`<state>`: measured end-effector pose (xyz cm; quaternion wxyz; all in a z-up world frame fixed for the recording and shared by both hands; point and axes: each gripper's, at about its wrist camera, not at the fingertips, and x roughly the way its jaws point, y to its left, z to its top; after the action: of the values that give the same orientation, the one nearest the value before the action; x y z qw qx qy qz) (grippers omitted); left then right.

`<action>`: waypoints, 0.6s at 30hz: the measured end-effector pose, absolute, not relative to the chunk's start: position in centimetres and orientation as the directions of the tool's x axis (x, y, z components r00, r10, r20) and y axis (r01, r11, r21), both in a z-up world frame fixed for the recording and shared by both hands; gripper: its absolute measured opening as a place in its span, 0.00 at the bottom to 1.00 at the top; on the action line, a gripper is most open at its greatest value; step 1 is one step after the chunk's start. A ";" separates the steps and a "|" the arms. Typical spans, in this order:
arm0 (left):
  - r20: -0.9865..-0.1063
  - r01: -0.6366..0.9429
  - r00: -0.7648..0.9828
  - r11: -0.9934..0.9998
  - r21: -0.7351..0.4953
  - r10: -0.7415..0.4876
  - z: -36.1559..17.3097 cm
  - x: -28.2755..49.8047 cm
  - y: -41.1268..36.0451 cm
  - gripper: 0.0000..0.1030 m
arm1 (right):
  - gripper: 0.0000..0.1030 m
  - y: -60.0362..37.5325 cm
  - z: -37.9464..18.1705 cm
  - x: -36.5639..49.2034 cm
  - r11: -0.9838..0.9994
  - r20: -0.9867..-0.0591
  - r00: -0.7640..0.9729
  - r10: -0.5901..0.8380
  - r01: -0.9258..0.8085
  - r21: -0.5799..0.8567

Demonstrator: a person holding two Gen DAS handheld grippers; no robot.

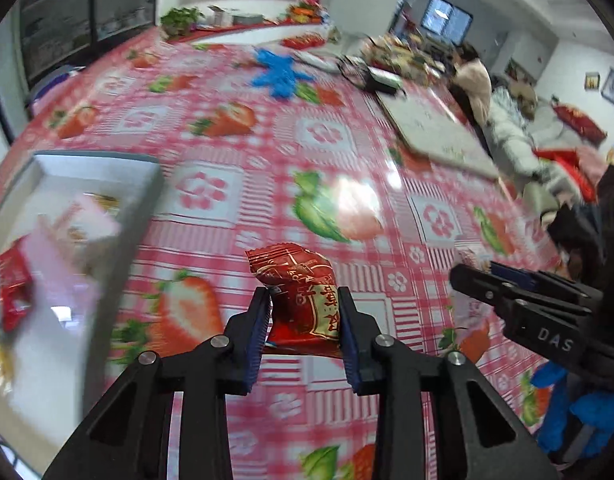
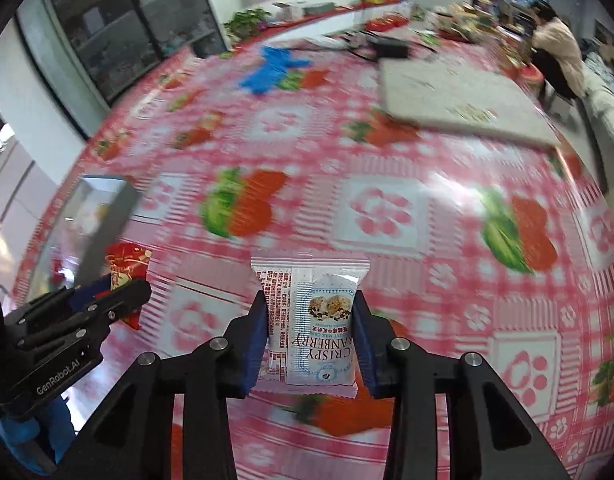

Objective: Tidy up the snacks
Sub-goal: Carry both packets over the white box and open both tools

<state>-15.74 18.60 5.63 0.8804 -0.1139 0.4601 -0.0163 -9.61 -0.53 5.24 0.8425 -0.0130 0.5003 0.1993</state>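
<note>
My left gripper (image 1: 305,312) is shut on a red snack packet (image 1: 303,292) and holds it above the strawberry tablecloth. My right gripper (image 2: 310,320) is shut on a white "Crispy Cranberry" snack packet (image 2: 315,320), also above the table. A grey box (image 1: 87,208) with several snack packets inside stands at the left of the left wrist view; it also shows at the left in the right wrist view (image 2: 103,216). The right gripper shows at the right of the left wrist view (image 1: 487,276), the left gripper with its red packet at the left of the right wrist view (image 2: 119,296).
A blue glove (image 1: 281,72) lies far back on the table. A grey flat board (image 1: 435,128) lies at the back right, with a black device (image 2: 387,48) behind it. A person (image 2: 555,48) sits at the far right. Cabinets stand at the far left.
</note>
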 end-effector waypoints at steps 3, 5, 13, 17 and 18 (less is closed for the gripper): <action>-0.787 -0.128 0.610 0.968 -0.214 -0.093 7.6 -17.3 21.7 0.35 | 0.40 3.1 6.9 -9.7 0.889 -0.833 0.410 0.372 -0.415 0.194; -0.784 -0.169 0.618 0.964 -0.203 -0.057 8.4 -18.3 23.8 0.35 | 0.40 5.7 7.7 -9.7 0.865 -0.826 0.395 0.402 -0.461 0.201; -0.813 -0.341 0.576 0.929 -0.147 0.083 7.9 -22.4 32.4 0.35 | 0.40 16.4 8.8 -11.4 0.750 -0.821 0.296 0.487 -0.624 0.220; -0.832 -0.406 0.545 0.901 -0.153 0.104 6.5 -24.4 35.6 0.35 | 0.40 21.8 7.6 -12.9 0.676 -0.838 0.208 0.505 -0.699 0.234; -0.837 -0.417 0.537 0.895 -0.155 0.105 6.2 -24.8 36.1 0.35 | 0.40 23.1 7.0 -13.4 0.658 -0.845 0.182 0.502 -0.715 0.237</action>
<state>-24.79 36.07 6.19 0.8598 -0.1709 0.4565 0.1519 -13.40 23.14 7.02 0.7613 -0.1065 0.4993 0.3997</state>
